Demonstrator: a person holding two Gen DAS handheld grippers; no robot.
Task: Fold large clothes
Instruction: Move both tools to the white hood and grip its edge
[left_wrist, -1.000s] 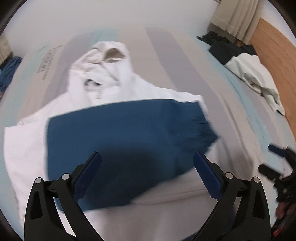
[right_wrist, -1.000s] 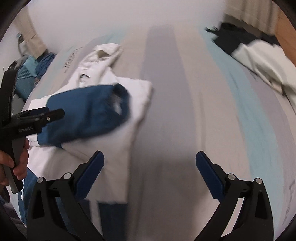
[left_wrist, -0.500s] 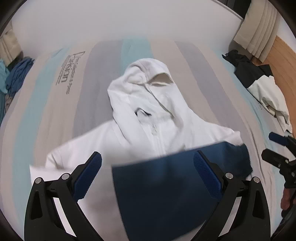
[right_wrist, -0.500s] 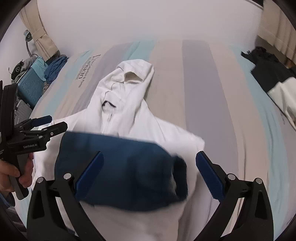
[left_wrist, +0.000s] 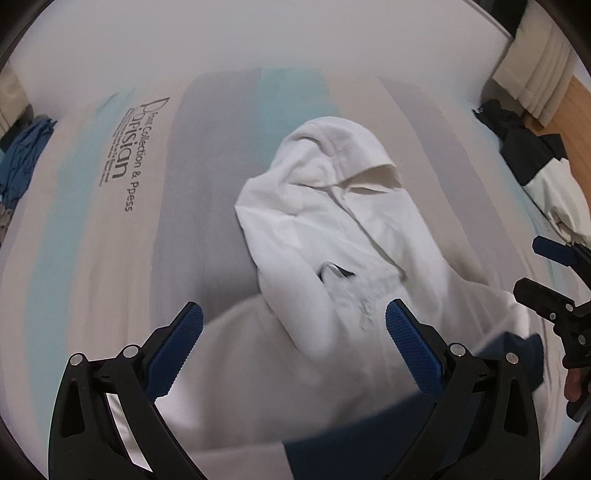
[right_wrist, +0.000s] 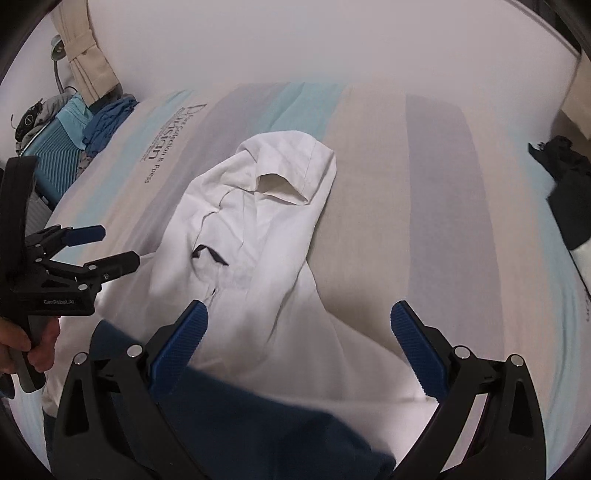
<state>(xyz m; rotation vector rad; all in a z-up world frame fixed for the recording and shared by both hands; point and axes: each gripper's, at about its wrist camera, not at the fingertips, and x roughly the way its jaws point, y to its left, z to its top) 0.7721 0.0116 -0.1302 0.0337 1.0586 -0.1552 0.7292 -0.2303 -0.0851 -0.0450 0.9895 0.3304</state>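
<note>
A white hooded jacket lies on the striped bed, hood toward the far wall; it also shows in the right wrist view. Its navy blue sleeve is folded across the near body, and in the left wrist view only a blue patch shows at lower right. My left gripper is open and empty above the jacket's chest; it also shows in the right wrist view. My right gripper is open and empty above the near body; it also shows in the left wrist view.
The striped sheet carries printed lettering at the left. A black and white garment pile lies at the bed's right edge. Blue clothes and a teal suitcase stand beyond the left edge. Curtains hang at both far corners.
Both grippers have moved forward over the jacket toward the hood. The blue sleeve has slid down to the bottom of both views. Both stay open.
</note>
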